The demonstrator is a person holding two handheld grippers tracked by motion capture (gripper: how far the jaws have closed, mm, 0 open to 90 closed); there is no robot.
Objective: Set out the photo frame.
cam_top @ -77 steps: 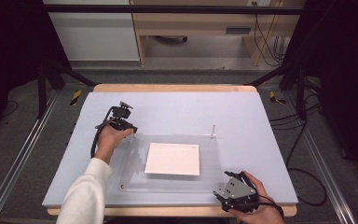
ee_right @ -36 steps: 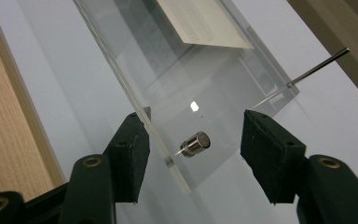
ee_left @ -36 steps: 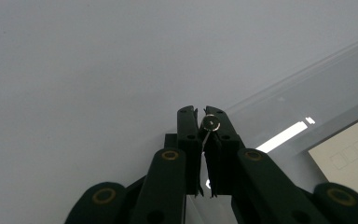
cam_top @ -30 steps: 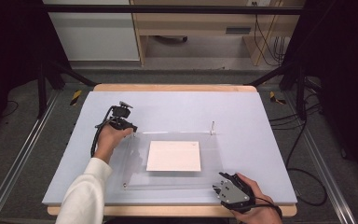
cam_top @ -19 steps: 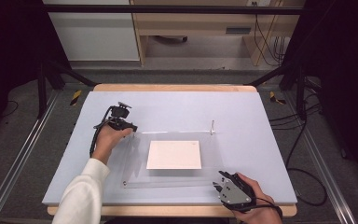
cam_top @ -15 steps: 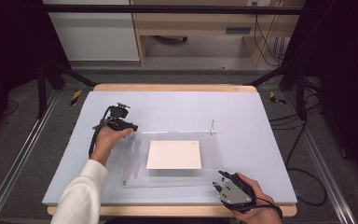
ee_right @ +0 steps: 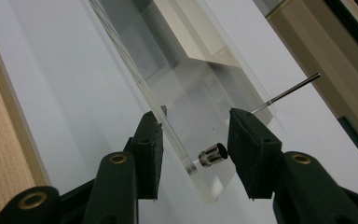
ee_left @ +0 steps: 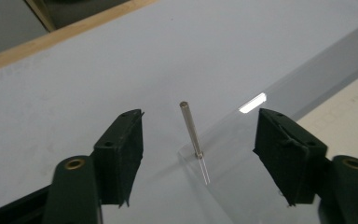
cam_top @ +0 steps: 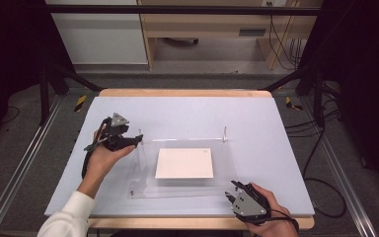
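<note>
A clear acrylic plate (cam_top: 182,168) lies flat on the desk (cam_top: 266,123), with a white sheet (cam_top: 184,163) under its middle. The plate's long axis runs left to right across the desk. A thin metal pin stands at each far corner: the left pin (cam_top: 140,133) and the right pin (cam_top: 224,132).

The left gripper (cam_top: 128,142) is at the far-left corner of the plate. Its jaws are spread wide. In the left gripper view the left pin (ee_left: 191,128) stands upright from the plate corner, between the two jaws and touching neither. The pin sits slightly closer to the jaw on the left of that view. The pin's long axis is vertical, across the line on which the jaws would close.

The right gripper (cam_top: 233,193) is at the near-right corner. Its jaws are parted and straddle the plate's near edge (ee_right: 177,140), one jaw on each side. In the right gripper view a short metal standoff (ee_right: 213,154) projects from the plate face between the jaws. Contact between jaws and plate cannot be confirmed.

Judgement: the left gripper is the nearer to the left pin, and closing its jaws would take the pin across its axis. The right gripper is placed to steady the opposite corner.
</note>
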